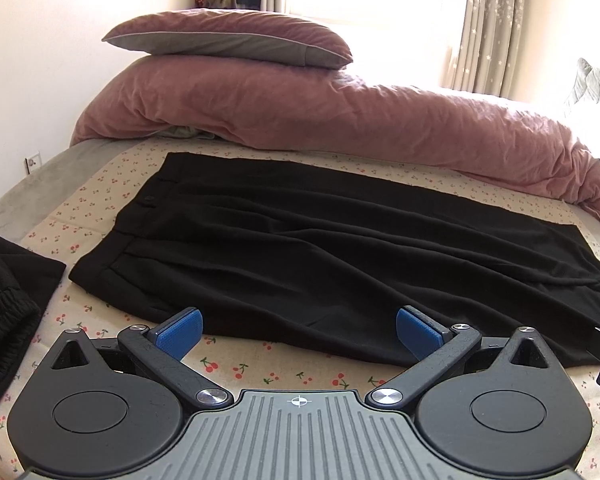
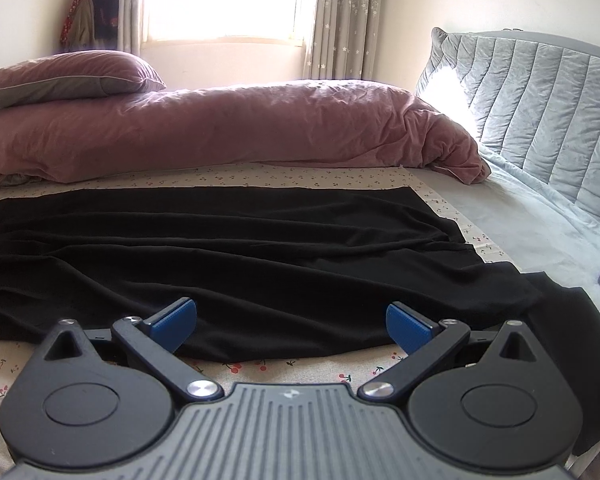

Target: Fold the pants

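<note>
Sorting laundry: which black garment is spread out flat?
The black pants across the middle of the bed; the other black garment, left of them, is bunched with a gathered elastic cuff.

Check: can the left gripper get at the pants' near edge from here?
Probably yes. The left gripper is open just short of the pants, whose near edge lies flat on the sheet with nothing between. The other black garment sits off to the side.
</note>
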Demonstrator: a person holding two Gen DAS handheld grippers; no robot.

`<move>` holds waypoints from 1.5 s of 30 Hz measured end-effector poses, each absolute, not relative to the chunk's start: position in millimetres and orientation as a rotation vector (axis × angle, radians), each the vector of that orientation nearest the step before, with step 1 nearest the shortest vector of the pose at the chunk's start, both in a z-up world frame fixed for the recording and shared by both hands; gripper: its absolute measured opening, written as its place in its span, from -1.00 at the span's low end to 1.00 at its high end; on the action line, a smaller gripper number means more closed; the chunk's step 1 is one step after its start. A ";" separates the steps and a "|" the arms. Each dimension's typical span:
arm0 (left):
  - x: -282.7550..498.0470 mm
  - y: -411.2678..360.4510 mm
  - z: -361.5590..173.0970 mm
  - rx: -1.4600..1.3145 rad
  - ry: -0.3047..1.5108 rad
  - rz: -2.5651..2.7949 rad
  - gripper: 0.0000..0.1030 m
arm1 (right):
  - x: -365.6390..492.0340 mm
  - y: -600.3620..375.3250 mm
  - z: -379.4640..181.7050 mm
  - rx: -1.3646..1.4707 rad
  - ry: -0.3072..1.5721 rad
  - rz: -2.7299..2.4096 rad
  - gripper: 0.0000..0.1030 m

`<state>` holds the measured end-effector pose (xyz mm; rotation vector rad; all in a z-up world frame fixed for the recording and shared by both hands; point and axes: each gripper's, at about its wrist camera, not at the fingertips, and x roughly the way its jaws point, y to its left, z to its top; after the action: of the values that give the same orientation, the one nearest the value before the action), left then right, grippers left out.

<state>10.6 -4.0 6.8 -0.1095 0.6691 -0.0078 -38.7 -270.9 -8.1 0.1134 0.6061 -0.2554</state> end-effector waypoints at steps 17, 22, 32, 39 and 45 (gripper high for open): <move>16.3 -18.1 -1.5 -0.067 0.660 0.013 1.00 | -38.4 -277.2 -12.1 0.023 0.572 -0.342 0.94; 12.0 -15.5 1.4 -0.065 0.666 0.049 1.00 | -35.2 -281.1 -14.5 0.025 0.599 -0.355 0.94; 50.5 37.3 -13.8 -0.208 0.779 0.067 1.00 | -20.5 -289.2 -16.0 0.110 0.679 -0.311 0.94; 87.5 160.9 -40.7 -0.497 0.775 0.317 0.97 | -1.5 -328.8 -23.7 0.282 0.746 -0.320 0.94; 123.0 207.6 -59.0 -0.511 0.791 0.448 0.06 | 7.6 -377.1 -35.2 0.480 0.778 -0.456 0.94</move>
<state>123.0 207.6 -59.0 -0.5114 0.7906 0.4484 7.6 -377.1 -35.2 0.4802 0.7775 -0.4558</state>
